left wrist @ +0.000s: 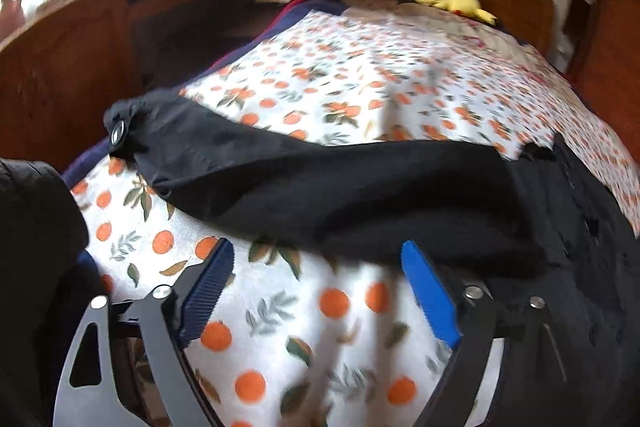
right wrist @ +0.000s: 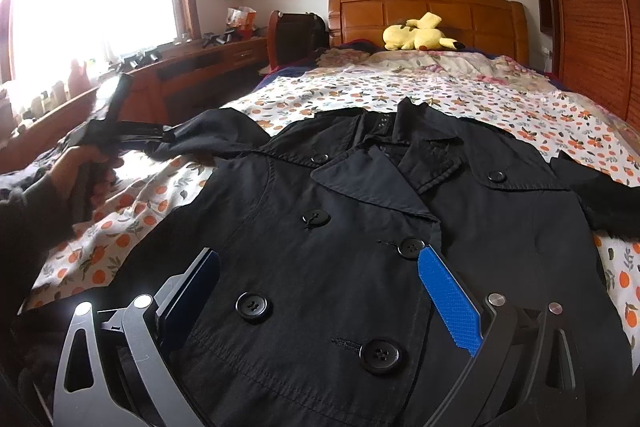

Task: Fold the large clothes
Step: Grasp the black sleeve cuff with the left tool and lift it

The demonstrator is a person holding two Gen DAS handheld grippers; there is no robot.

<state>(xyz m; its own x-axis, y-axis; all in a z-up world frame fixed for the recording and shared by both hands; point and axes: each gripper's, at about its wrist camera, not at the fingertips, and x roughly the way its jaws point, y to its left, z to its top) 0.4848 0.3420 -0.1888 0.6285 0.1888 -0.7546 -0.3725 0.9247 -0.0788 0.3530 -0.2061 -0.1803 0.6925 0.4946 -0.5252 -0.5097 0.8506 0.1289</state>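
Now the black coat (right wrist: 352, 227) lies face up on the bedspread (right wrist: 460, 95), one sleeve (left wrist: 320, 183) spread out sideways. Left gripper (left wrist: 318, 267) and right gripper (right wrist: 318, 275) both gape, holding nothing. Best pinch that sleeve by its cuff (left wrist: 124, 131), then fold it flat across the chest.

left gripper (left wrist: 318, 291): black angular linkage plates, round silver screws, ribbed fingers (left wrist: 430, 297), one bright blue, one dark navy | right gripper (right wrist: 320, 291): grey metal plates with triangular cut-outs, black plates opposite, silver screws, textured blue fingers (right wrist: 448, 301) | hand (right wrist: 86, 167): dark knit sleeve (right wrist: 24, 223) at wrist
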